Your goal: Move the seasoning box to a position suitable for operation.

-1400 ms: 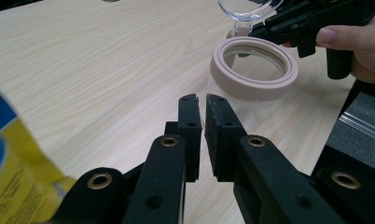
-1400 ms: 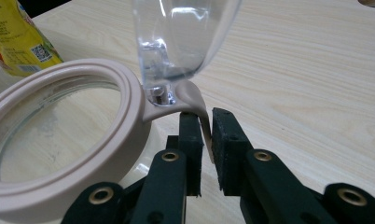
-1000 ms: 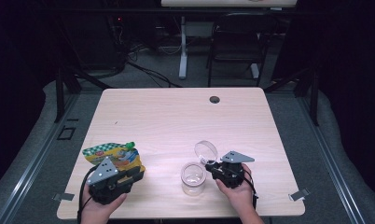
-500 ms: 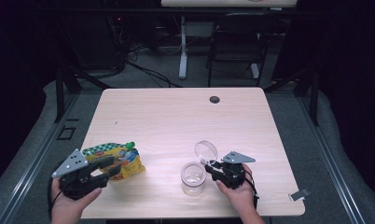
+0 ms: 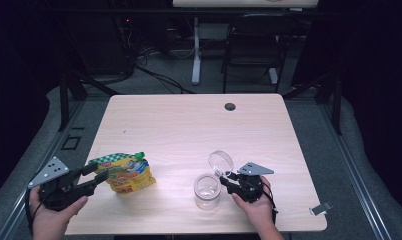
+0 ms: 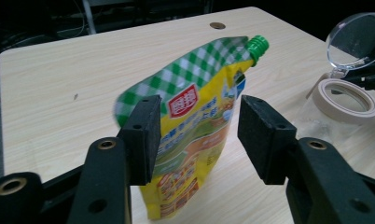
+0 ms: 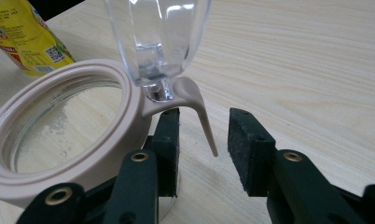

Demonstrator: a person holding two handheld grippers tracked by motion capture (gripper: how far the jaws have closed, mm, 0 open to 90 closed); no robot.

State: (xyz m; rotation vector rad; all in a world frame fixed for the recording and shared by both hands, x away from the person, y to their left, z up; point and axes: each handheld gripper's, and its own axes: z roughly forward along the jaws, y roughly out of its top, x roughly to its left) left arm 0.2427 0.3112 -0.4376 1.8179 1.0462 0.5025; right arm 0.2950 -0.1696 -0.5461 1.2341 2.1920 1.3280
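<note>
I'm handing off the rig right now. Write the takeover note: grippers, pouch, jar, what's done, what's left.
Left gripper: jaws have just been opening, now open; the pouch stands between the pads, which look clear of it.
Right gripper: open at the jar, its jaws astride the beige lever below the hinge.
Jar: near table edge, clear lid flipped up.
Pouch: left of jar, green cap still on.
Done: jar opened.
Left: probably uncap the pouch and fill the jar.
</note>
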